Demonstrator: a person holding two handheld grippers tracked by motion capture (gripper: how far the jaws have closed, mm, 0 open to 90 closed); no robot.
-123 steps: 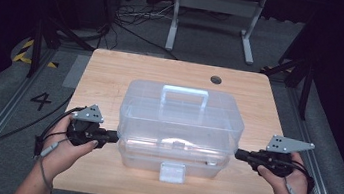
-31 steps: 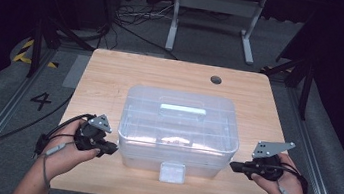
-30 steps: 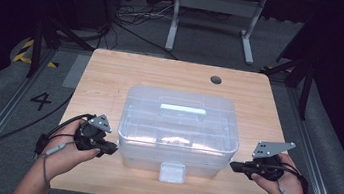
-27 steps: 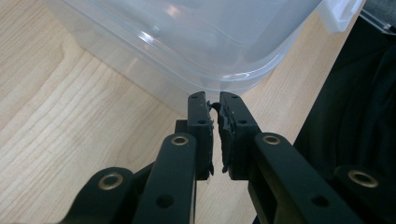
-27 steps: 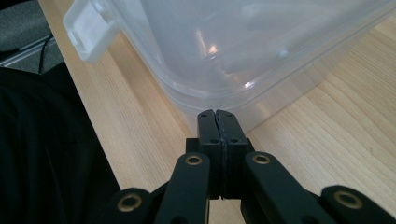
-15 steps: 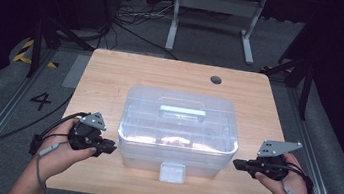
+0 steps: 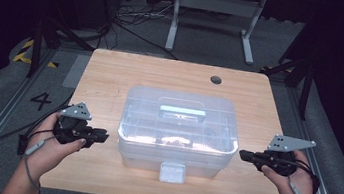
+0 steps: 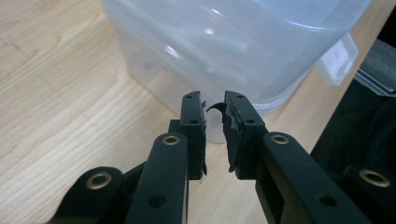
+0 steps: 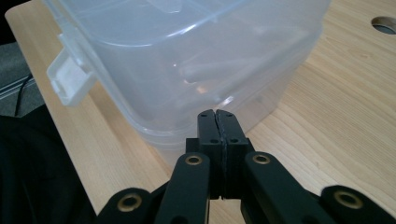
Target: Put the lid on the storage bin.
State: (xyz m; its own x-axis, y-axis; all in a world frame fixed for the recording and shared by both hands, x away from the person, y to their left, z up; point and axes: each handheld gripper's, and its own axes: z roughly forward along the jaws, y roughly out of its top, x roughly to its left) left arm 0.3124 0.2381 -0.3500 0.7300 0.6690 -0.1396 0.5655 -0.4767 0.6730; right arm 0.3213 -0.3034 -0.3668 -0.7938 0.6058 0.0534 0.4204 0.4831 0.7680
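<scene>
Both grippers have drawn back from the clear box (image 7: 178, 128): left gripper (image 7: 103, 135) beside its end, jaws slightly parted, empty; right gripper (image 7: 243, 156) pressed closed, empty.

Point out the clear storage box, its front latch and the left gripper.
clear storage box (image 7: 178, 133): high view, on the lid's top.
front latch (image 7: 171, 172): high view, on the flap's face.
left gripper (image 8: 214, 126): left gripper view, midway between its fingertips.

One clear plastic box (image 7: 178, 133) is sitting on one wooden desk (image 7: 112, 79), carrying one lid handle (image 7: 182, 111) and one front latch (image 7: 171, 172). Two grippers are flanking it: left gripper (image 7: 99, 135), right gripper (image 7: 245, 156). One round hole (image 7: 216, 79) is showing in the desk.
</scene>
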